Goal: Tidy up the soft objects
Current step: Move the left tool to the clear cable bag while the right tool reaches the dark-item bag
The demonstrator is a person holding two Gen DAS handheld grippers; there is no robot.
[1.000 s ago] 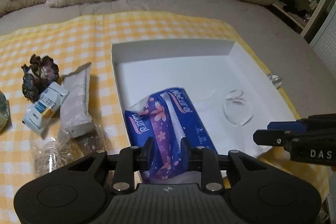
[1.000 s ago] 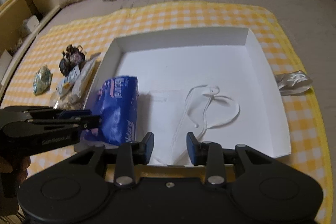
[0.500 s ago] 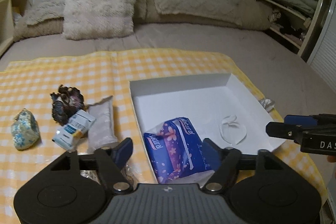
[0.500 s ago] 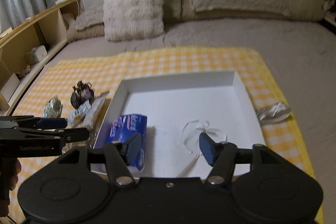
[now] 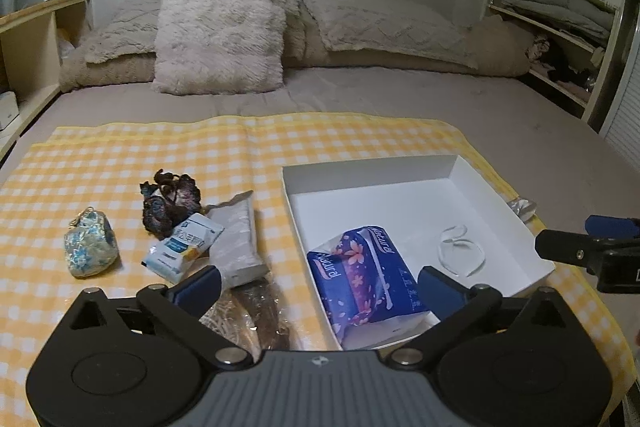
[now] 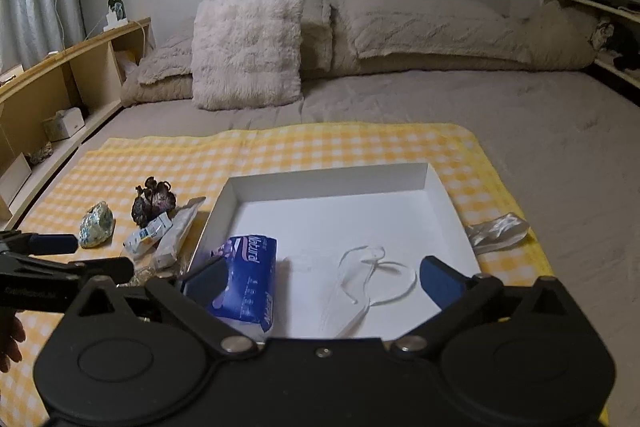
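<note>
A white shallow box (image 5: 368,163) (image 6: 328,179) lies on a yellow checked cloth (image 5: 140,147). In its near left corner rests a blue flowered pack (image 5: 360,267) (image 6: 256,275). A thin clear plastic piece (image 5: 460,247) (image 6: 372,267) lies toward the box's right. My left gripper (image 5: 318,283) hangs above the pack with its jaws opening wide, and the pads do not touch it. Over the box's near edge my right gripper (image 6: 320,279) is also opening, with nothing between its pads.
Left of the box lie a dark crumpled fabric piece (image 5: 170,203), a floral pouch (image 5: 90,251), a white-blue packet (image 5: 184,247), a grey packet (image 5: 238,239) and a clear bag (image 5: 248,311). A silvery wrapper (image 6: 496,231) sits right of the box. Pillows (image 5: 220,31) line the bed's far end.
Both grippers have opened from nearly shut to wide and drawn back and up from the box. The blue pack stays in the box, let go.
</note>
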